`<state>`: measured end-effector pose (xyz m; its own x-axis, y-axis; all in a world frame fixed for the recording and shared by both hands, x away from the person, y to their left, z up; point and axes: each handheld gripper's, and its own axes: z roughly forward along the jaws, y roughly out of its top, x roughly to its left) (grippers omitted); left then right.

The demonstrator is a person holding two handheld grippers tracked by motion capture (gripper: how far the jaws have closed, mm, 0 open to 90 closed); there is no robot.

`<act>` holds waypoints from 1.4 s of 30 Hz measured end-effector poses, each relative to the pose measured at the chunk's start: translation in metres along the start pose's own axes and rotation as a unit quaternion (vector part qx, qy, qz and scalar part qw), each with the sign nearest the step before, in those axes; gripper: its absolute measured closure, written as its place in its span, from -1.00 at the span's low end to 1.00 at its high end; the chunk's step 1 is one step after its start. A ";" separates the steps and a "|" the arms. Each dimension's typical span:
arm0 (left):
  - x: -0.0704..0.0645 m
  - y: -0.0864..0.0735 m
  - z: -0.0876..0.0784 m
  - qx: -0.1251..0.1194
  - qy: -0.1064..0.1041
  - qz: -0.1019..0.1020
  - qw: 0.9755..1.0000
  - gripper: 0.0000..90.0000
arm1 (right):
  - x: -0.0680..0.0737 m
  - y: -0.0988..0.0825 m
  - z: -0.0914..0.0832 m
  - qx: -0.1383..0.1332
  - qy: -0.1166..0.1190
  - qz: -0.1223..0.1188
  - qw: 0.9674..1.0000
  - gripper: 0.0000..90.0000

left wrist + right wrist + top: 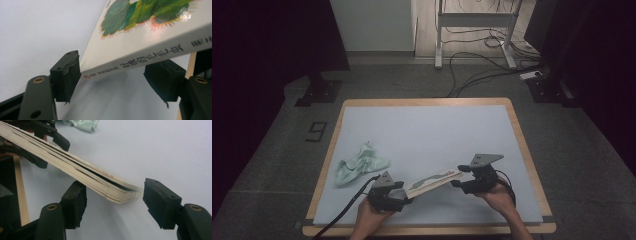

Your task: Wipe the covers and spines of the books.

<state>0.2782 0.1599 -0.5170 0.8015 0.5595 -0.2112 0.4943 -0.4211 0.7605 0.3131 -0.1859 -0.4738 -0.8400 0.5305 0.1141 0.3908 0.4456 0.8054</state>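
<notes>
Thin hardcover picture book, white cover with green caterpillar art (434,181), sits near front edge of grey foam-topped table (422,130), tilted, between both grippers.

Left gripper (112,75): jaws open, spine corner between pads, left pad touching, right pad clear.

Right gripper (113,195): jaws open around page-edge corner, no clamp.

Judgement: light, stiff boards, glossy cover likely slippery; grip across thickness at corners.

Spine: Chinese characters, small red logo; not legible enough to transcribe.
</notes>
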 end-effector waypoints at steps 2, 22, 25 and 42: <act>-0.001 -0.001 0.000 0.001 0.001 0.001 1.000 -0.44 | 0.002 -0.004 0.000 0.004 0.002 0.001 1.000 -0.25; -0.003 -0.005 0.003 0.040 0.016 -0.005 0.999 -0.54 | 0.019 -0.028 0.003 0.022 0.002 0.008 1.000 -0.26; -0.013 -0.008 0.001 0.039 0.007 -0.007 0.999 -0.57 | 0.022 -0.033 0.002 0.026 -0.001 0.008 1.000 -0.27; -0.026 -0.016 -0.005 0.041 0.004 -0.011 0.999 -0.58 | 0.033 -0.047 0.004 0.013 -0.020 0.019 1.000 -0.30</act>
<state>0.2479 0.1552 -0.5205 0.7875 0.5745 -0.2230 0.5381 -0.4646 0.7033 0.2684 -0.1867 -0.5103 -0.8086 0.5757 0.1212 0.4327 0.4424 0.7855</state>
